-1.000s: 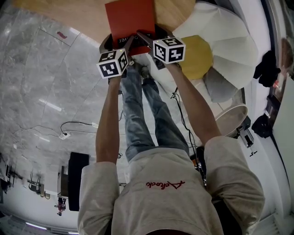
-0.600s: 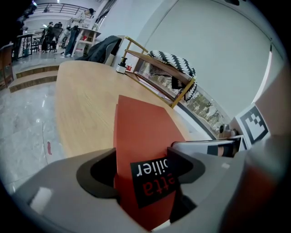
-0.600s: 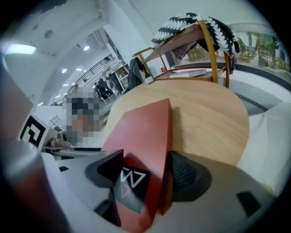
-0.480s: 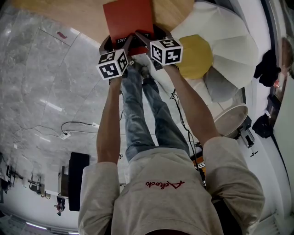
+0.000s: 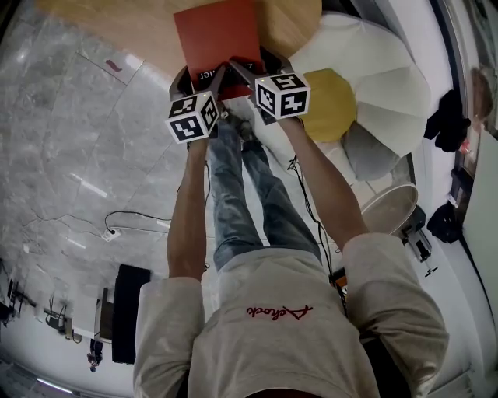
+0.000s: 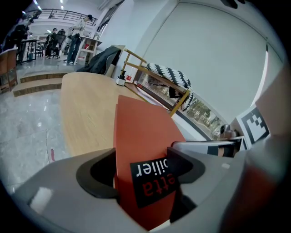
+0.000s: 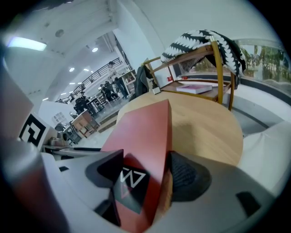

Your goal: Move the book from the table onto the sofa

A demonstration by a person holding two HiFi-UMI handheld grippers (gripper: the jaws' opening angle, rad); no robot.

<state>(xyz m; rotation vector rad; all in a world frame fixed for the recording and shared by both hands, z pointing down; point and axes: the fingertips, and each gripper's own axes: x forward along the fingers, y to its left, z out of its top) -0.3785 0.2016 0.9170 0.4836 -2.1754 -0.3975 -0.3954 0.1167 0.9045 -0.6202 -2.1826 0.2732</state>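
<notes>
A red book [image 5: 216, 35] with a black label is held over the near edge of the round wooden table [image 5: 140, 23]. Both grippers clamp its near edge side by side. My left gripper [image 5: 212, 76] is shut on the book [image 6: 143, 154], its dark pads pressing both covers. My right gripper [image 5: 243, 68] is shut on the same book [image 7: 145, 150], its jaws on either side of the cover. The white sofa [image 5: 381, 78] with a yellow cushion [image 5: 333, 99] lies to the right of the grippers in the head view.
A grey cushion [image 5: 367, 148] lies on the sofa's near side. A wooden chair with a black-and-white throw [image 7: 204, 43] stands beyond the table. A round white basket [image 5: 389, 208] sits on the marble floor at right. A cable [image 5: 132, 214] trails across the floor.
The book and both grippers have shifted slightly, with the book edging off the table's edge. Both grips are unchanged.
</notes>
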